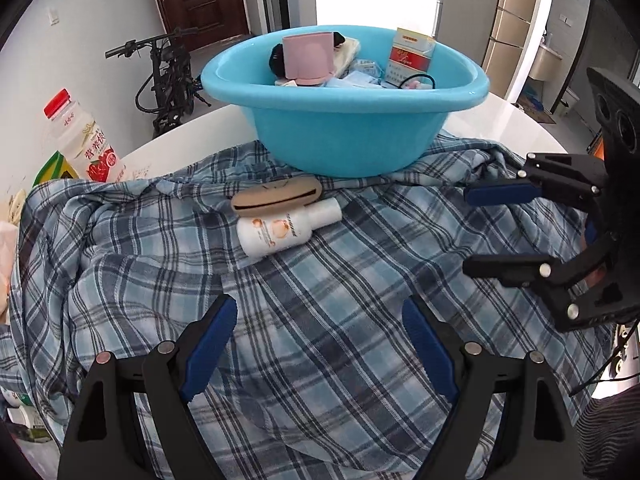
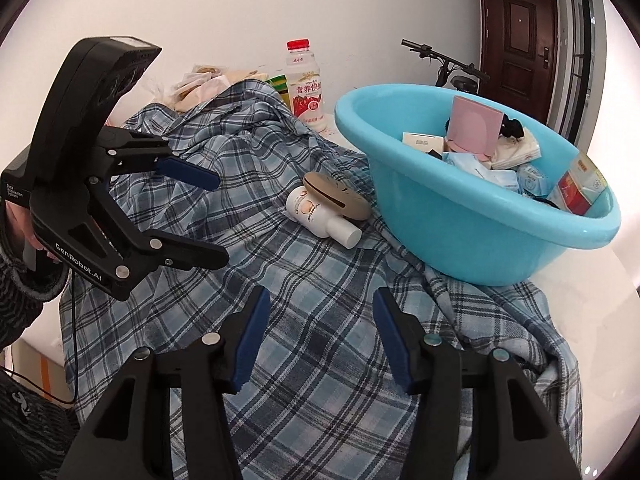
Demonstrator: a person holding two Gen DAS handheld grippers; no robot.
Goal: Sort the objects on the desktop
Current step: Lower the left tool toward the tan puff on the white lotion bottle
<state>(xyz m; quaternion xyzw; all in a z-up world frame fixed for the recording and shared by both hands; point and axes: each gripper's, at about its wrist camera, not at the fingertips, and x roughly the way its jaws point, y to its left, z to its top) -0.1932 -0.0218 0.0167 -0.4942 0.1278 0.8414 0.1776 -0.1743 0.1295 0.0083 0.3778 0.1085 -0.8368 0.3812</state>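
Snagging the loose plaid shirt point(image 1: 328, 280) looks like the chief danger here: it lies rumpled over the white table point(image 1: 516, 120), and the blue basin point(image 1: 344, 96) stands partly on its far edge, so a pull on the cloth could drag or tip the basin and its contents. Just in front of the basin, a white lotion bottle point(image 1: 280, 230) lies on its side on the shirt, touching a tan oval case point(image 1: 276, 196); a careless grab at one would probably roll or knock the other. Beyond the shirt stands a red-capped drink bottle point(image 2: 306, 84), well away from both tools. The left gripper point(image 1: 316, 344) points steeply down at the fabric with its blue pads spread wide and nothing between them. The right gripper point(image 2: 320, 336) tilts down less sharply, its jaws also apart and empty, only cloth below them. A hand point(image 2: 18, 220) in a dark knitted sleeve grips the left tool's handle.
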